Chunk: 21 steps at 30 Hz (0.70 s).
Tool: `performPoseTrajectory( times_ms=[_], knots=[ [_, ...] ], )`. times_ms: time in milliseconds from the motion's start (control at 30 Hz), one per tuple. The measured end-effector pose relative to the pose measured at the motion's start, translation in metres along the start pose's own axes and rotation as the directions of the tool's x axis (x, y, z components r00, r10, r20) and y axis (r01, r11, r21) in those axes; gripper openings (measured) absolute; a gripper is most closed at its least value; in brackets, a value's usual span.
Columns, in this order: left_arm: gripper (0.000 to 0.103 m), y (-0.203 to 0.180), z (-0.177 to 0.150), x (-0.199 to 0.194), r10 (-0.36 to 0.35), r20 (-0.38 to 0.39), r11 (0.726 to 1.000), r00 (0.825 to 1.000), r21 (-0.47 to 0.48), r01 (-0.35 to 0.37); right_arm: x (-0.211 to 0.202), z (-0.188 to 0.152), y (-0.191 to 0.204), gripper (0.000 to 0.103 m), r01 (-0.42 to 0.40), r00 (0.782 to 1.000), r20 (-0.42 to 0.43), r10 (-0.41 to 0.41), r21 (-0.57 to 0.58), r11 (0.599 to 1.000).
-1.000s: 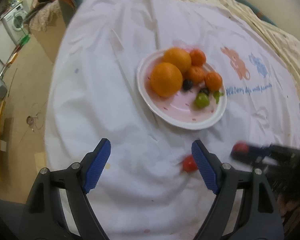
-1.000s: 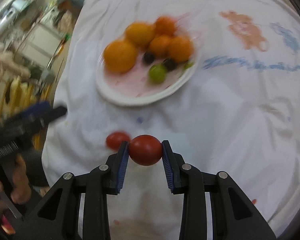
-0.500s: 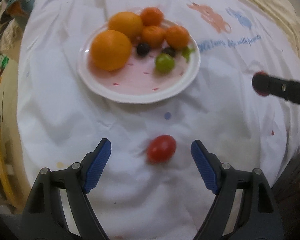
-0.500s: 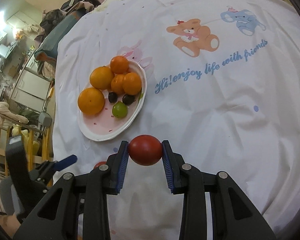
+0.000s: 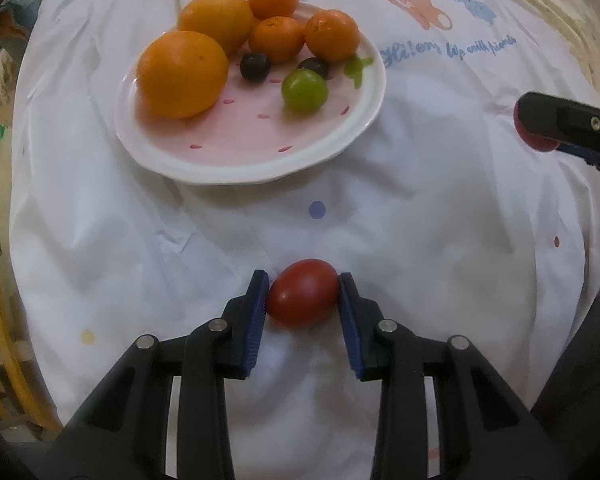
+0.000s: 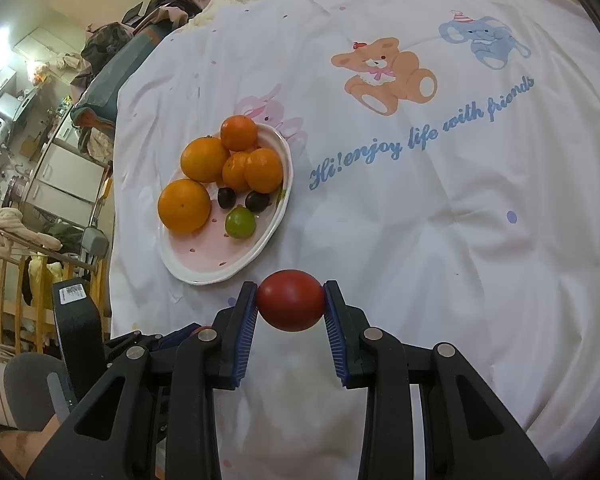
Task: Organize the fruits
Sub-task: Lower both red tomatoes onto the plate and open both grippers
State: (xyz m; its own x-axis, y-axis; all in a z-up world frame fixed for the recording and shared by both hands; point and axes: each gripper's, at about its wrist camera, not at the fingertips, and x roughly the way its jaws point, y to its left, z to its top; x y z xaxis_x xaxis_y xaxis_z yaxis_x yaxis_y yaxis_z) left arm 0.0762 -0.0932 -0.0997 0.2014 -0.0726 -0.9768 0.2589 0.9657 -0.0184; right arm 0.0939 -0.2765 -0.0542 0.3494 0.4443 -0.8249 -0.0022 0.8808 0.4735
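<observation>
My left gripper (image 5: 303,294) is shut on a red tomato (image 5: 302,298) that rests on the white cloth, near the front edge. My right gripper (image 6: 290,306) is shut on a second red tomato (image 6: 290,305) and holds it above the cloth; it also shows at the right edge of the left wrist view (image 5: 540,128). A pink plate (image 5: 236,148) lies ahead of the left gripper with two large oranges (image 5: 182,74), three mandarins (image 5: 276,38), two dark plums (image 5: 255,66) and a green fruit (image 5: 304,91). The plate (image 6: 204,268) sits ahead-left of the right gripper.
The white cloth (image 6: 440,220) has cartoon animals (image 6: 384,74) and blue lettering at the far right. Its left edge drops off toward a cluttered room with cabinets (image 6: 64,176) and a wooden rail (image 6: 4,280). The left gripper's body (image 6: 80,332) sits at lower left in the right wrist view.
My left gripper moved forward to the tomato on the cloth and closed on it. My right gripper kept hold of its tomato and stayed raised to the right.
</observation>
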Motion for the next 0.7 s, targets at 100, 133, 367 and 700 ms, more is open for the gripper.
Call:
performPoseTrajectory(
  times_ms=[100, 133, 367, 700],
  knots=[
    [0.030, 0.002, -0.001, -0.003, -0.003, 0.006, 1.000, 1.000, -0.015, 0.003, 0.002, 0.000, 0.002, 0.035, 0.006, 1.000, -0.007, -0.006, -0.002, 1.000],
    [0.030, 0.003, -0.001, -0.005, -0.001, 0.014, 1.000, 1.000, -0.020, 0.001, 0.002, 0.001, 0.002, 0.035, 0.005, 1.000, -0.005, -0.005, -0.004, 1.000],
    [0.030, 0.026, -0.004, -0.022, -0.002, 0.059, 0.997, 0.998, -0.077, 0.006, -0.001, 0.001, 0.008, 0.035, 0.013, 1.000, 0.003, -0.013, -0.014, 1.000],
    [0.030, 0.081, 0.001, -0.071, 0.049, 0.208, 0.977, 0.977, -0.211, -0.004, -0.006, 0.005, 0.015, 0.035, -0.025, 0.999, 0.031, 0.026, -0.013, 1.000]
  ],
)
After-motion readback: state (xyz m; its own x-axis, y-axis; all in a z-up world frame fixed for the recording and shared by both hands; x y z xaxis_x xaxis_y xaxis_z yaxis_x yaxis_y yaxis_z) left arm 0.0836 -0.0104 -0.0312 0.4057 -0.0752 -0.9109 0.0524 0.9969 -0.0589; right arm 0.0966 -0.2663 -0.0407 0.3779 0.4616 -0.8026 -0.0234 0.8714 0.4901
